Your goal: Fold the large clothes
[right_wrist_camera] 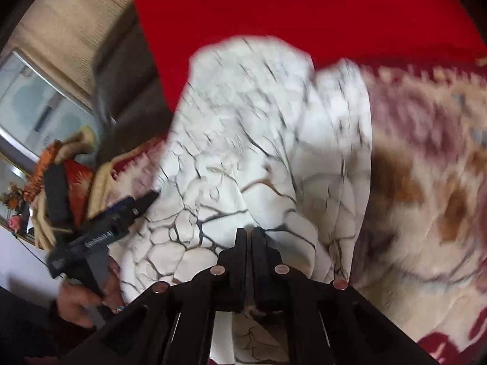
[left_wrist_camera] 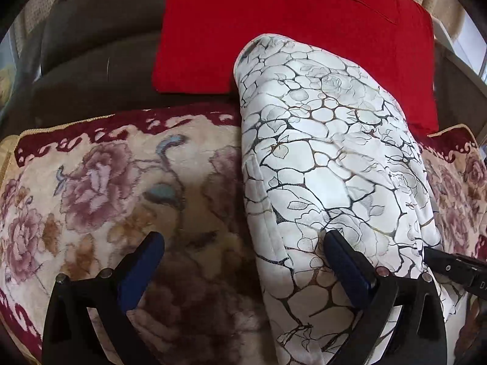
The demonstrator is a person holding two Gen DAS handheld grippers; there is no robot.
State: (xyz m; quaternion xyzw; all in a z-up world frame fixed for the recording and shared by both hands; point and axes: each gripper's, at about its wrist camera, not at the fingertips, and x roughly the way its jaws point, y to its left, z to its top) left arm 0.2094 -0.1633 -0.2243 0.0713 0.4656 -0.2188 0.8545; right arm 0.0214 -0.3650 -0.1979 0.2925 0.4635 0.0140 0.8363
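A: Where is the garment (left_wrist_camera: 328,152) now?

B: On the floral blanket (left_wrist_camera: 106,182), bundled into a long white roll with a dark crackle print. In the left wrist view it runs from the near edge up toward a red cloth (left_wrist_camera: 274,30), and its far end overlaps that cloth's lower edge.

A: And the left gripper (left_wrist_camera: 243,261)?

B: Its fingers stand wide apart. The left finger (left_wrist_camera: 143,261) hangs over bare blanket. The right finger (left_wrist_camera: 347,258) rests against the roll's near part. Nothing is pinched between them.

A: The right gripper (right_wrist_camera: 249,237)?

B: Its two fingers are closed together, with only a thin slit between them. In the right wrist view the white fabric (right_wrist_camera: 258,152) bunches up right at their tips and also shows below them, between the black arms. It looks like a fold is pinched there, though the cloth inside the slit is hard to make out.

A: Is that view sharp?

B: No, the fabric and blanket (right_wrist_camera: 426,182) are smeared with blur. The red cloth (right_wrist_camera: 304,9) fills the top.

A: Can you see one gripper from the other?

B: Yes. The left gripper (right_wrist_camera: 121,213) shows at the left of the right wrist view, with a hand (right_wrist_camera: 82,301) gripping its handle below. In the left wrist view a black part of the right gripper (left_wrist_camera: 453,270) pokes in at the right edge, just beside the roll.

A: Anything behind?

B: A beige and brown sofa back (left_wrist_camera: 91,30) beyond the red cloth.
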